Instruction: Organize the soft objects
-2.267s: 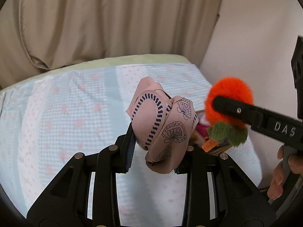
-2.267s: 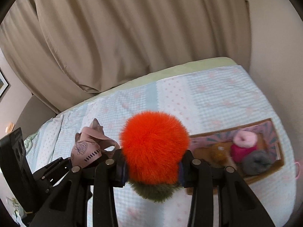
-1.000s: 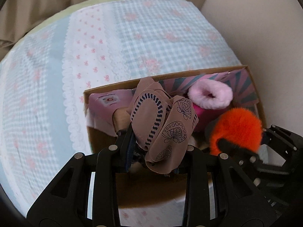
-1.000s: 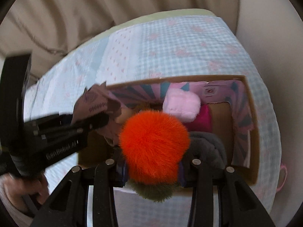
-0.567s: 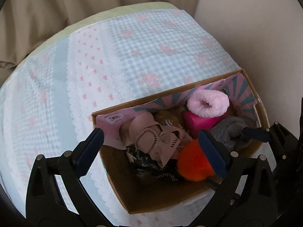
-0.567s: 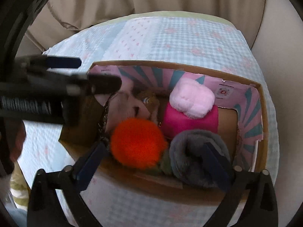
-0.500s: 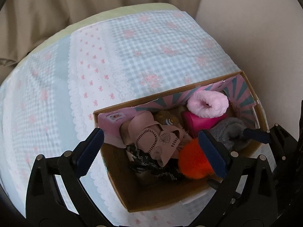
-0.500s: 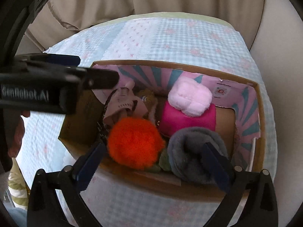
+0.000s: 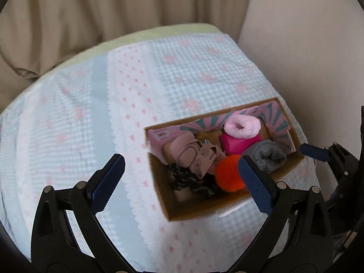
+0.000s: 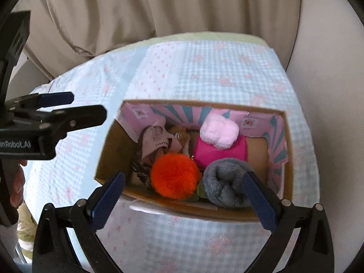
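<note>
The box (image 10: pixel 287 159) sits on the bed (image 10: pixel 204 68), toward its 3 o'clock edge by the wall (image 10: pixel 329 79); a curtain (image 10: pixel 159 6) hangs behind at 12. Inside the box, in the right wrist view: pompom (image 10: pixel 174 176) at 7, rolled sock (image 10: pixel 225 184) at 5 — touching it — folded cloth (image 10: pixel 157 142) at 10, fluffy roll (image 10: pixel 219 132) at 1, resting on a block (image 10: pixel 216 153).
</note>
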